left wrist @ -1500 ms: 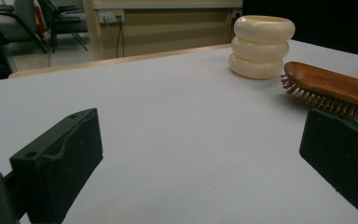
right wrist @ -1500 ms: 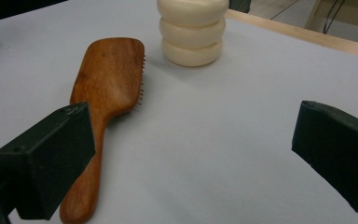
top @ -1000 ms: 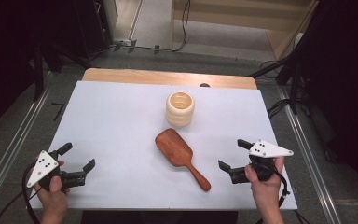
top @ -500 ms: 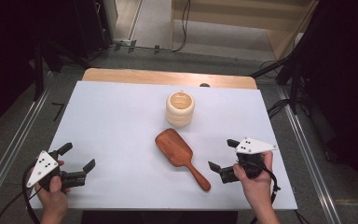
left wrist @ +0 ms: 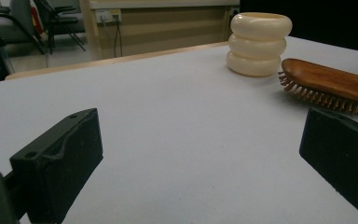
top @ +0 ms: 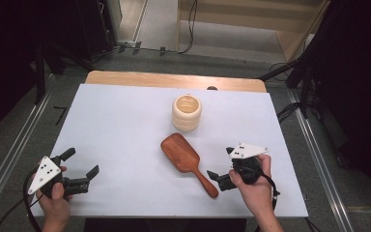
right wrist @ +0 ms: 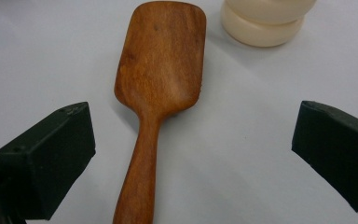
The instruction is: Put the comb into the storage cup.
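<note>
A wooden hairbrush [top: 183,157] lies bristles down in the middle of the white table [top: 121,125], its handle pointing to the front right. Behind it stands a cream ribbed cup [top: 187,112]. My right gripper [top: 221,163] is open just right of the handle's end, touching nothing. In the right gripper view the hairbrush [right wrist: 161,70] runs up between the open jaws [right wrist: 193,156], closer to the left one, with the cup [right wrist: 265,23] beyond. My left gripper [top: 82,162] rests open at the front left. Its own view [left wrist: 200,163] looks at the cup [left wrist: 260,44] and the hairbrush [left wrist: 328,86] far off.
A wooden strip [top: 174,79] borders the table's far edge. Metal rails [top: 319,159] run along both sides, with cables on the floor behind. Bare white surface spreads between the left gripper and the brush.
My right gripper has moved left, from the table's right side to the end of the hairbrush handle. The left gripper, the brush and the cup have stayed put.
</note>
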Available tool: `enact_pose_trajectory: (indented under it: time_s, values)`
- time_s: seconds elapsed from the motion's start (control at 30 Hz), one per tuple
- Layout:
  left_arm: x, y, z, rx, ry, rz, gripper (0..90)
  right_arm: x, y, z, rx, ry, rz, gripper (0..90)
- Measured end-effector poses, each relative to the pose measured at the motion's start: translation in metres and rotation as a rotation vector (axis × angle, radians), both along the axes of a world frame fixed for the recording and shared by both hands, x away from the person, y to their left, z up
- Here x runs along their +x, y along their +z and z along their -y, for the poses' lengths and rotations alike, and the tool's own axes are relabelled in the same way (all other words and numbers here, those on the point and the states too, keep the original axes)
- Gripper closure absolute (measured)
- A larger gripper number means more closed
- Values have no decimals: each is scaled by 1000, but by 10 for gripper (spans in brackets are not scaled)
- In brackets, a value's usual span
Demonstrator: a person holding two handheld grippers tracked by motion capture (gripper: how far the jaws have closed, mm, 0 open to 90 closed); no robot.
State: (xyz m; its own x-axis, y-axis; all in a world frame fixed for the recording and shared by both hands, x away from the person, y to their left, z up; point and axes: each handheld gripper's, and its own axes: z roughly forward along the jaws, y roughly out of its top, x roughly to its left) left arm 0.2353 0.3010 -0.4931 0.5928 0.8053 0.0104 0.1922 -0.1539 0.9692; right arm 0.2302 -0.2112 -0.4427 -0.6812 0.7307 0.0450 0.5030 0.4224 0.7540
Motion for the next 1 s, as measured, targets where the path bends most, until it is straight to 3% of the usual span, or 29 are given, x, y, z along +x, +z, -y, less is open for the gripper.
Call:
enact_pose_trajectory:
  time_s: [0.27, 1.0]
  values:
    - [0, 0, 1, 5, -1, 0, 0, 2, -2, -11, -25, 25, -20, 0]
    - [0, 0, 0, 6, 1, 1, 0, 14, -16, -45, -127, 13, -119, 0]
